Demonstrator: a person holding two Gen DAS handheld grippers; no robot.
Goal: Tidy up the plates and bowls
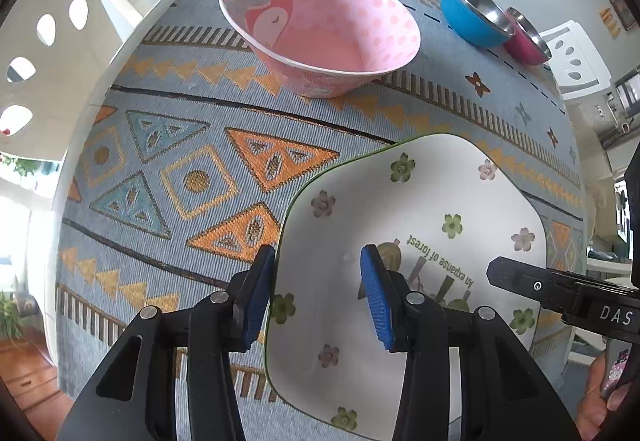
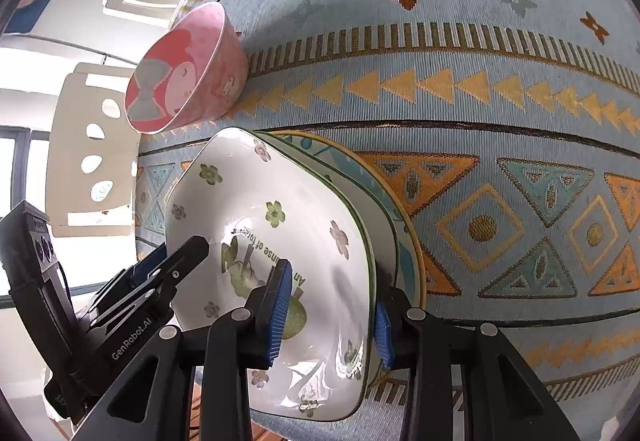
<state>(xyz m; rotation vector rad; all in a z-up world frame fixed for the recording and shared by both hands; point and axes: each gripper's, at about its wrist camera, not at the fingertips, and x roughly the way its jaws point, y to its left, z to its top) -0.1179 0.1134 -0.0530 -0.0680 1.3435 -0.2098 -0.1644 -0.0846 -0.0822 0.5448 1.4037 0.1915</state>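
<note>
A white square plate with small flowers [image 1: 420, 201] tops a stack of three plates; under it sit a green-rimmed white plate [image 2: 382, 221] and a yellow-rimmed blue plate [image 2: 414, 253]. My left gripper [image 1: 318, 293] straddles the stack's left rim, one blue pad outside and one inside, shut on it. At the opposite rim my right gripper [image 2: 332, 321] is shut on the stack too, one pad inside the top plate and one under the edge. A pink cartoon bowl [image 1: 320, 29] stands beyond, with a blue steel bowl [image 1: 472, 17] and a magenta one [image 1: 524, 41] farther back.
A patterned blue-grey tablecloth [image 1: 200, 161] covers the round table. White chairs [image 2: 92, 145] stand around the edge. The stack's near side hangs over the table's edge, with wooden floor below. A person's hand [image 1: 596, 401] is at the lower right.
</note>
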